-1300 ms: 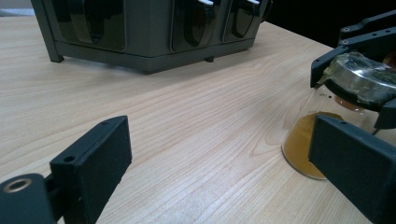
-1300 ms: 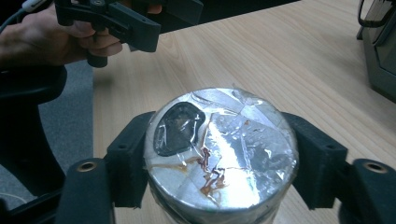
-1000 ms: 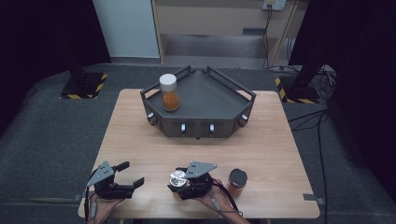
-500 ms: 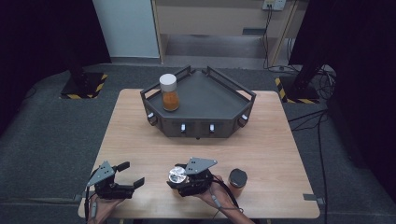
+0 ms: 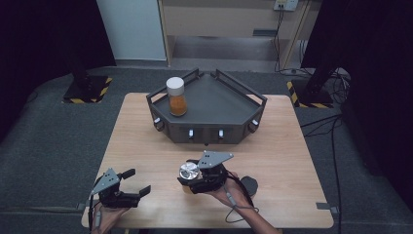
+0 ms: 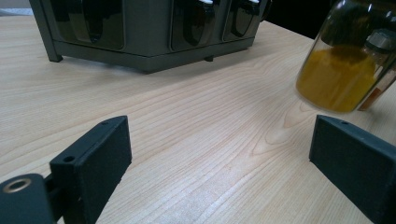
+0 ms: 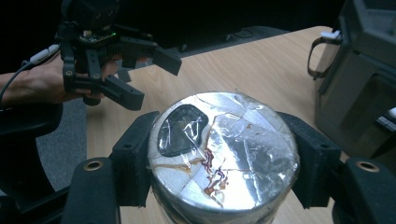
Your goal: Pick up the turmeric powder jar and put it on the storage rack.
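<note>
The right gripper [image 5: 195,176] has its fingers [image 7: 133,156] clamped on both sides of a clear glass jar with orange-yellow powder and a foil-sealed top [image 5: 189,171]. From the right gripper view you see the silver foil seal up close, with a dark torn patch in it and some reddish smears (looks a bit messy). The jar sits near the front middle of the light wooden desk [image 5: 292,146], and in the left gripper view its rounded bottom [image 6: 343,70] seems to hang clear of the wood, tilted a bit.

The left gripper [image 5: 130,187] is off at the front left corner of the desk, well apart from the jar, fingers [image 6: 91,163] spread wide with only bare wood between them.

Just to the right of the right hand there's a small dark round lid [image 5: 249,184] lying on the desk.

Further back in the middle stands a dark grey angular metal tray stand with railings [image 5: 229,100] and a row of little white-tipped knobs along its front. On its left part stands a second clear jar with a white cap and orange powder [image 5: 176,96], upright.
</note>
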The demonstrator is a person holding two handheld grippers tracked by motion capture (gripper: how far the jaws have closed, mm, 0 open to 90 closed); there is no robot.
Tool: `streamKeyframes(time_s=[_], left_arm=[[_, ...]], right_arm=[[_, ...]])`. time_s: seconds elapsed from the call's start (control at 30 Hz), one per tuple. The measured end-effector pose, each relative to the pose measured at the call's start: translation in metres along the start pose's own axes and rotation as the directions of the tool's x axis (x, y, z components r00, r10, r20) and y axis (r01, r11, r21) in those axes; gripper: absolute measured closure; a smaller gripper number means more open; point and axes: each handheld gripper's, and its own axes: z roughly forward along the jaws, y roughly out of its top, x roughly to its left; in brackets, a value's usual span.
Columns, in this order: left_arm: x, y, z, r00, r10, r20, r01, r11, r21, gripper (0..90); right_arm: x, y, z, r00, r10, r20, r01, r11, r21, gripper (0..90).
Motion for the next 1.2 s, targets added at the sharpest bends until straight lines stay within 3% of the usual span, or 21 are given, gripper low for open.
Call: streamKeyframes(time_s=[0.27, 0.7, 0.87, 1.2], left_arm=[[0.000, 0.000, 0.000, 1.0000, 0.000, 0.000, 0.000, 1.0000, 0.000, 4.7], [0.001, 0.000, 0.000, 1.0000, -0.001, 0.001, 0.001, 1.0000, 0.003, 4.8], [0.001, 0.000, 0.000, 1.0000, -0.004, 0.001, 0.004, 1.0000, 0.000, 4.8], [0.001, 0.000, 0.000, 1.0000, -0.006, 0.000, 0.006, 1.0000, 0.001, 4.8]], right_arm=[[-0.009, 0.023, -0.013, 0.9995, -0.001, 0.031, 0.002, 1.000, -0.007, 34.5], [-0.025, 0.056, -0.027, 0.9941, 0.043, 0.099, -0.043, 0.999, -0.006, 34.5], [-0.037, 0.068, -0.031, 0.9886, 0.075, 0.130, -0.073, 0.997, -0.020, 34.5], [-0.051, 0.082, -0.032, 0.9741, 0.084, 0.210, -0.079, 0.996, -0.035, 34.4]])
